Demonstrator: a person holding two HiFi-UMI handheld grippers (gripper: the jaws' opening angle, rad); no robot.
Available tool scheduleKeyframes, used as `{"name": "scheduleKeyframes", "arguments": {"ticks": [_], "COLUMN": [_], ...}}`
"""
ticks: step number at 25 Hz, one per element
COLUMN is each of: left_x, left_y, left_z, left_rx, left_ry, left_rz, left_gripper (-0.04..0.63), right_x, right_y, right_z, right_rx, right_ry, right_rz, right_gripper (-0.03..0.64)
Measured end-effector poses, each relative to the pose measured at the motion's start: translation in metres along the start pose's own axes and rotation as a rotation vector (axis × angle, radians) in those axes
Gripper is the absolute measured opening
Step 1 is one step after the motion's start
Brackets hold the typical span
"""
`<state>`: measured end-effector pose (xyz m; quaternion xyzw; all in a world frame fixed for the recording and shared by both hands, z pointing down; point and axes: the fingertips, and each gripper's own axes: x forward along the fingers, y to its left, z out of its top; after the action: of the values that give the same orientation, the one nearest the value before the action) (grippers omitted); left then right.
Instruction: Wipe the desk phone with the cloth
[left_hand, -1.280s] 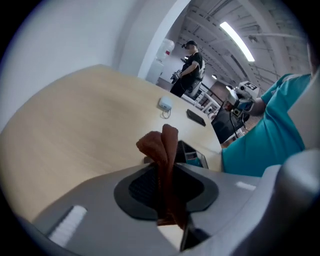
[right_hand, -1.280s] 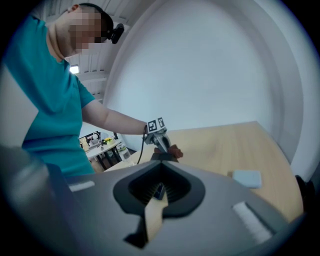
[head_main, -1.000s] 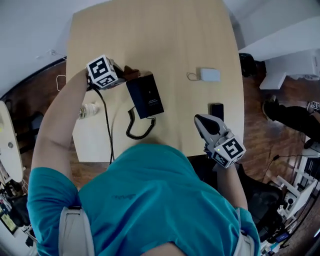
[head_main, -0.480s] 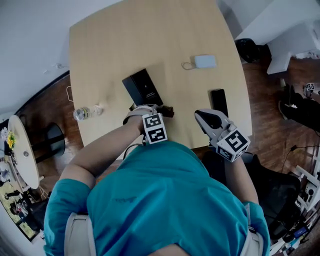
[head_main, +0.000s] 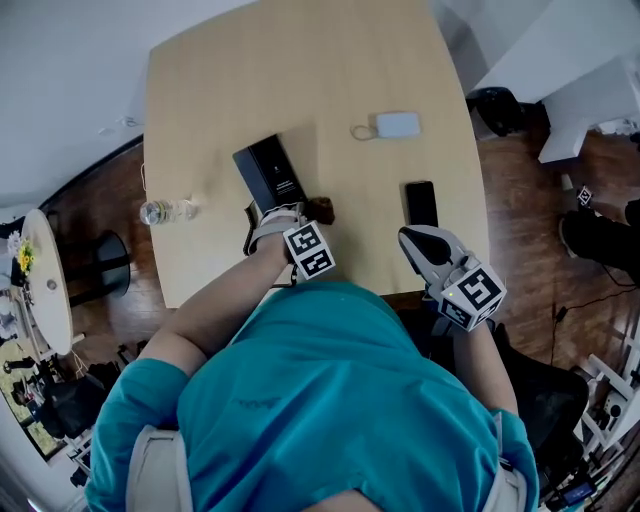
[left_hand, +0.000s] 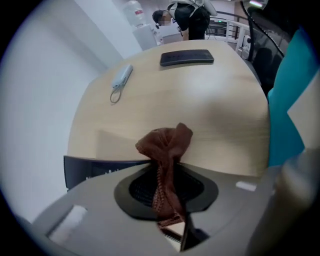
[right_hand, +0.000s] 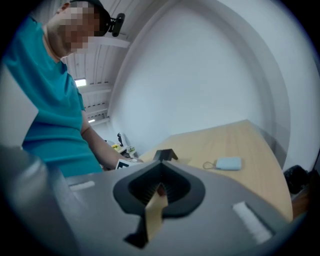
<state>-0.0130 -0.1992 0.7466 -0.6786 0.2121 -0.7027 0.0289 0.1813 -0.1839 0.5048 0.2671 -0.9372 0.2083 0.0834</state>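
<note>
The cloth (left_hand: 165, 145), a crumpled brown rag, was pinched between the closed jaws of the left gripper (head_main: 312, 214), its bunched end standing out past the tips over the table (left_hand: 210, 110). Whether it touched the wood could not be told. Just beside that gripper's near side a black coiled cord (head_main: 252, 232) curled at the table edge. Farther right a black smartphone (head_main: 421, 203) lay flat, and beyond it, well apart, a pale device with a loop cord (head_main: 398, 125). A clear water bottle (head_main: 167, 211) lay by the table's left edge. The right gripper (head_main: 422, 243) hovered over the near right edge, close to the smartphone, its jaws together on nothing. The desk phone (head_main: 270, 172), a black slab, lay angled on the table just left of and beyond the left gripper; its near corner sat right beside the cloth, and nothing stood between the two.
</note>
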Motion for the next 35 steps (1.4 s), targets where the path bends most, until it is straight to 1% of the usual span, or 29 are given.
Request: {"name": "scheduleKeyframes", "arguments": {"ticks": [3,6,8,9,10,12,14,15,17,19,21,23,26,29,31,33,34,35], "left_x": [-0.001,-0.003,-0.01,-0.017,-0.026,-0.053,-0.091,-0.111,-0.148,-0.178,-0.206,-0.231,-0.263,-0.281,-0.291,-0.305,-0.314,-0.323], "left_y": [0.0,-0.005,-0.008,-0.008,-0.007,-0.009,-0.02,-0.027,-0.035,-0.031,-0.026,-0.029,-0.046,-0.065,-0.08,-0.096,-0.104,-0.111], "left_z": [-0.024,-0.052,-0.058,-0.054,-0.045,-0.022,-0.014,-0.019,-0.038,-0.064,-0.101,-0.146,-0.214,-0.267,-0.288,-0.299,-0.301,-0.302], "left_rx": [-0.027,-0.077,-0.097,-0.096,-0.095,-0.115,-0.177,-0.221,-0.325,-0.441,-0.54,-0.609,-0.675,-0.743,-0.813,-0.884,-0.905,-0.908], "left_ry": [0.03,0.055,0.037,0.005,-0.047,-0.192,-0.338,-0.401,-0.514,-0.623,-0.727,-0.82,-0.916,-0.963,-0.99,-1.029,-1.048,-1.063], "left_rz": [0.024,0.019,0.014,0.013,0.011,-0.013,-0.074,-0.111,-0.175,-0.217,-0.251,-0.262,-0.244,-0.229,-0.25,-0.27,-0.266,-0.246], "left_gripper": [0.098,0.098,0.098,0.098,0.098,0.098,0.098,0.098,0.098,0.098,0.098,0.098,0.098,0.098,0.098,0.098,0.098,0.098], "right_x": [-0.001,0.002,0.008,0.013,0.019,0.033,0.047,0.054,0.067,0.077,0.085,0.089,0.087,0.078,0.069,0.057,0.051,0.045], "right_y": [-0.006,-0.009,-0.007,-0.007,-0.006,0.001,0.023,0.039,0.072,0.098,0.127,0.163,0.217,0.257,0.279,0.297,0.305,0.311], "right_z": [-0.002,-0.003,0.001,0.004,0.007,0.013,0.014,0.013,0.014,0.021,0.027,0.028,0.015,0.003,-0.002,-0.003,-0.002,-0.001], "right_rx": [0.001,0.011,0.004,-0.005,-0.017,-0.038,-0.043,-0.043,-0.059,-0.096,-0.118,-0.114,-0.085,-0.032,-0.032,-0.049,-0.058,-0.069], "right_ry": [-0.001,-0.007,-0.01,-0.01,-0.009,-0.004,0.003,0.009,0.02,0.024,0.015,0.001,-0.008,-0.023,-0.022,-0.028,-0.036,-0.045], "right_rz": [0.026,0.04,0.054,0.062,0.07,0.083,0.092,0.097,0.105,0.103,0.094,0.078,0.037,-0.013,-0.032,-0.04,-0.042,-0.041], "right_gripper": [0.002,0.002,0.002,0.002,0.002,0.002,0.002,0.002,0.002,0.002,0.002,0.002,0.002,0.002,0.002,0.002,0.002,0.002]}}
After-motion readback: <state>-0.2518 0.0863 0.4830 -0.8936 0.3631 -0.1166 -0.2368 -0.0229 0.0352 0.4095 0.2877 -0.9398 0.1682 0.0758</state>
